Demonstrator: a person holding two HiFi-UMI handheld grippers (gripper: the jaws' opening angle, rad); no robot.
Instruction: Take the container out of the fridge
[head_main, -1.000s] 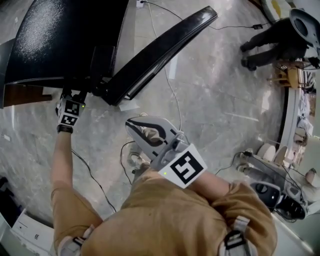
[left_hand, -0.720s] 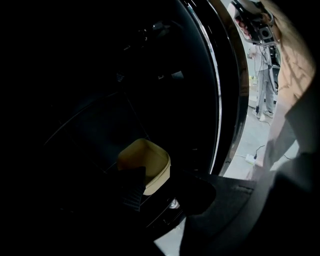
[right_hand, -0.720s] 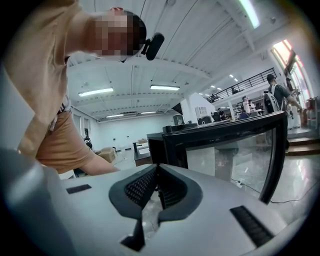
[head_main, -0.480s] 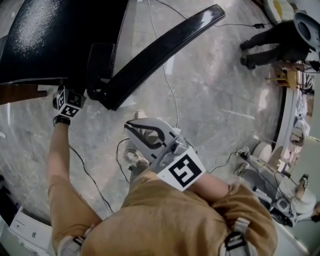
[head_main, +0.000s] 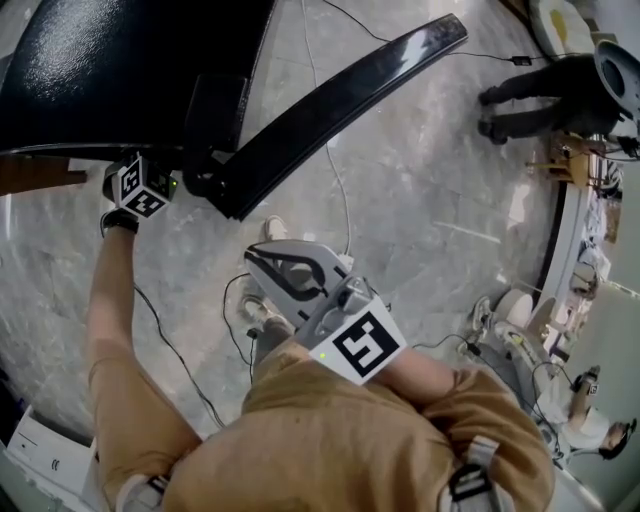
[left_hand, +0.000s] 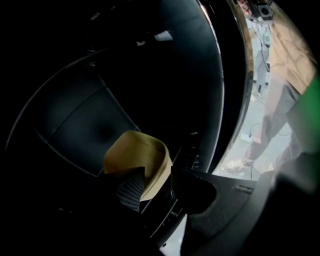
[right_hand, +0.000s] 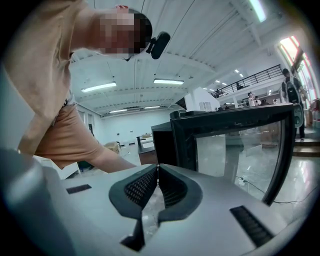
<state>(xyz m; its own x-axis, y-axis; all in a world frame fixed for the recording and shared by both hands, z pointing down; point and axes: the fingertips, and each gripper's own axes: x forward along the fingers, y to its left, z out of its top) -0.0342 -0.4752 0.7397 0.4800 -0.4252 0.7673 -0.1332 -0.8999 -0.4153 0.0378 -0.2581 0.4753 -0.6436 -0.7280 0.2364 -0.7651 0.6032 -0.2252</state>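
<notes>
A yellow container (left_hand: 137, 162) sits inside the dark fridge (head_main: 120, 70), whose glass door (head_main: 330, 100) stands swung open. My left gripper (left_hand: 156, 182) reaches into the fridge with its jaws opening. The container's near rim lies between them, and the pads (left_hand: 131, 192) look just clear of it. From the head view only that gripper's marker cube (head_main: 140, 190) shows at the fridge's edge. My right gripper (head_main: 255, 260) hangs shut and empty in front of the person's chest, its tips meeting (right_hand: 158, 167), pointed toward the open door (right_hand: 235, 150).
Cables (head_main: 340, 190) trail over the marble floor by the fridge door. A person in black (head_main: 540, 90) stands at the far right by a wooden stand. Round equipment (head_main: 520, 320) sits at the right, a white box (head_main: 40, 450) at the lower left.
My left gripper has gone farther in under the fridge's top edge. The right gripper has kept its place, shut.
</notes>
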